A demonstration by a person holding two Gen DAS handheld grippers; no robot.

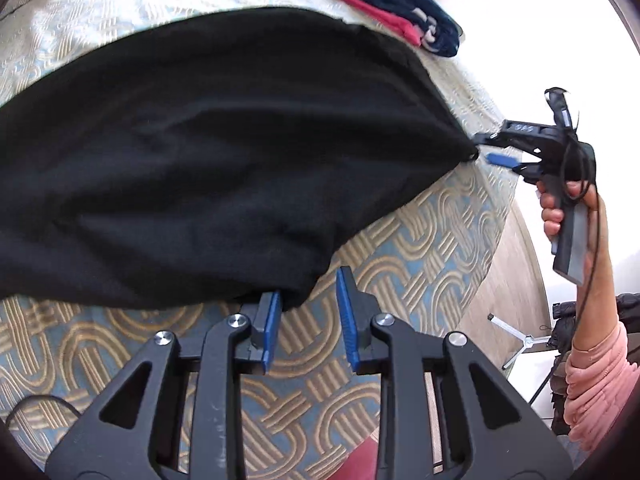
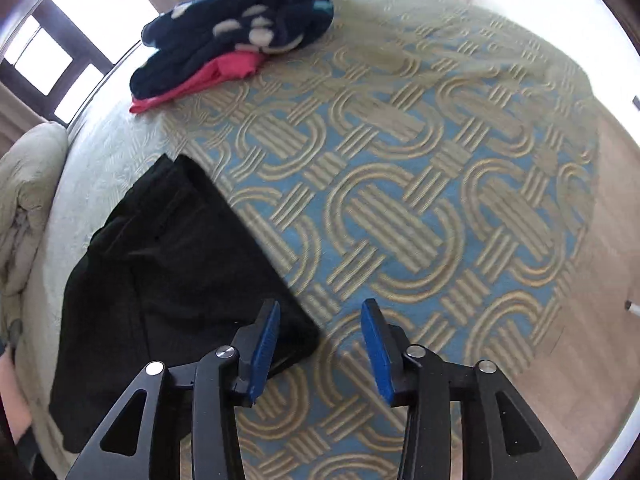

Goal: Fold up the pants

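Note:
The black pants (image 1: 224, 152) lie spread over a patterned blue and tan bedspread (image 1: 420, 248); they also show in the right wrist view (image 2: 168, 280) at the lower left. My left gripper (image 1: 308, 292) is open, its blue pads at the pants' near edge, the left pad touching the cloth. My right gripper (image 2: 320, 320) is open, its left pad over a corner of the pants. In the left wrist view the right gripper (image 1: 486, 150) sits at the pants' right corner, open, held by a hand.
A folded navy spotted garment (image 2: 236, 36) lies on a red one (image 2: 224, 72) at the far side of the bed; both show in the left wrist view (image 1: 400, 4). A pillow (image 2: 28, 184) is at left. Wooden floor (image 2: 608, 280) runs along the bed's right edge.

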